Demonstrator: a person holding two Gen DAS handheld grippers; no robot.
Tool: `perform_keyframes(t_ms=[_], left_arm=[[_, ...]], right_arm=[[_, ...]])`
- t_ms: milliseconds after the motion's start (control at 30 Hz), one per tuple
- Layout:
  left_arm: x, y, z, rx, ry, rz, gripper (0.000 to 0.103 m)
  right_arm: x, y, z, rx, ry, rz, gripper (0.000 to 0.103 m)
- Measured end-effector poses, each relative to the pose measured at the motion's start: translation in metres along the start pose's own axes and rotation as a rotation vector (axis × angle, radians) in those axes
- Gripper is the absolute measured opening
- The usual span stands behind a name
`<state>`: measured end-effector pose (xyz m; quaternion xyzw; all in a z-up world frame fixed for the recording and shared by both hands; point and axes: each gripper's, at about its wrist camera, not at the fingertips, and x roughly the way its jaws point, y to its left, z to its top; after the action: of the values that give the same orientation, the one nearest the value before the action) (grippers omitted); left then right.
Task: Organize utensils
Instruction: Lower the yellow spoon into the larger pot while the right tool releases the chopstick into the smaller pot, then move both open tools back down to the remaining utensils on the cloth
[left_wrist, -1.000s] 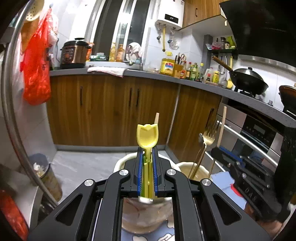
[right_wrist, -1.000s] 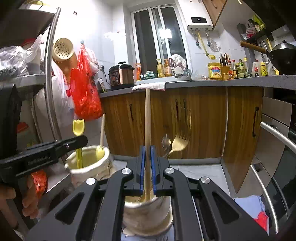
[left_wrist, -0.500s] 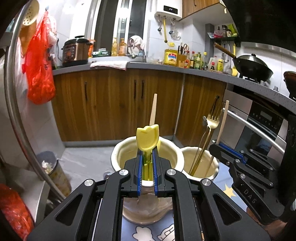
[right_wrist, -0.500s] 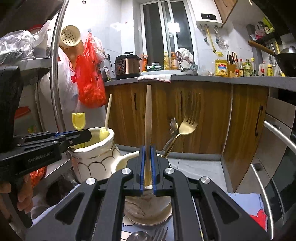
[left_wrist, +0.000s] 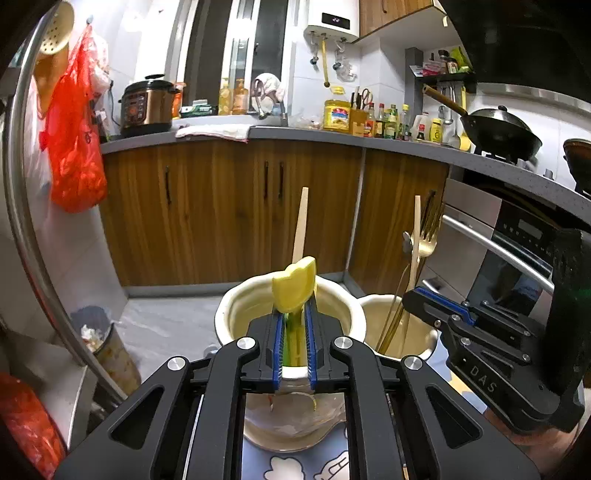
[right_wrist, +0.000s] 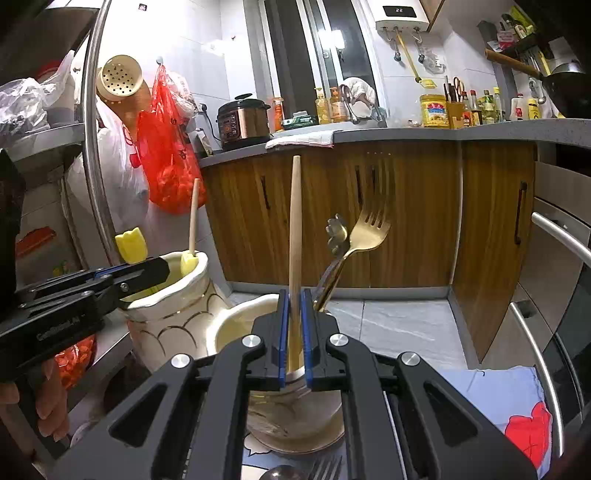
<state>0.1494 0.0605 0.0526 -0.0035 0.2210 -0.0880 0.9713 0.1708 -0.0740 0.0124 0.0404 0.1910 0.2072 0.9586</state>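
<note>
A yellow utensil (left_wrist: 294, 288) stood between the left gripper's (left_wrist: 294, 345) just-opening fingers over a vase (left_wrist: 236, 306); a wooden stick (right_wrist: 294, 240) was clamped by the right gripper (right_wrist: 294, 338).

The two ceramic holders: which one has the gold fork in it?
The plain cream holder under the right gripper, with the gold fork. The other, gold-patterned holder, beside the left gripper, has only yellow-tipped utensils.

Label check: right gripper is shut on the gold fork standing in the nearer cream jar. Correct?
No. The right gripper is shut on the wooden handle in that jar; the gold fork stands free beside it (right wrist view).
</note>
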Motion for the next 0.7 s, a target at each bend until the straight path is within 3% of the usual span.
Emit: perform_keyframes(t_ms=[67,267,333,400,467,700], left_arm=[[-0.001,0.0,-0.001,0.0,-0.007,0.008,0.023],[-0.003,0.003,-0.002,-0.012,-0.012,0.005,0.026],[-0.005,0.005,-0.002,-0.014,-0.021,0.002,0.041],[-0.009,0.004,-0.001,-0.009,-0.038,0.008,0.055],[-0.011,0.003,0.001,-0.01,-0.044,0.015,0.061],[-0.034,0.009,0.013,-0.052,-0.058,0.026,0.086]], right_arm=[[0.002,0.0,0.0,0.001,0.006,0.002,0.007],[0.004,0.001,0.0,-0.002,0.01,0.0,0.011],[0.003,0.002,0.001,-0.003,0.006,0.002,0.025],[0.0,0.002,0.002,-0.003,-0.001,-0.003,0.028],[-0.005,0.0,0.005,-0.002,0.001,-0.021,0.036],[-0.041,-0.009,0.02,0.023,0.01,-0.077,0.082]])
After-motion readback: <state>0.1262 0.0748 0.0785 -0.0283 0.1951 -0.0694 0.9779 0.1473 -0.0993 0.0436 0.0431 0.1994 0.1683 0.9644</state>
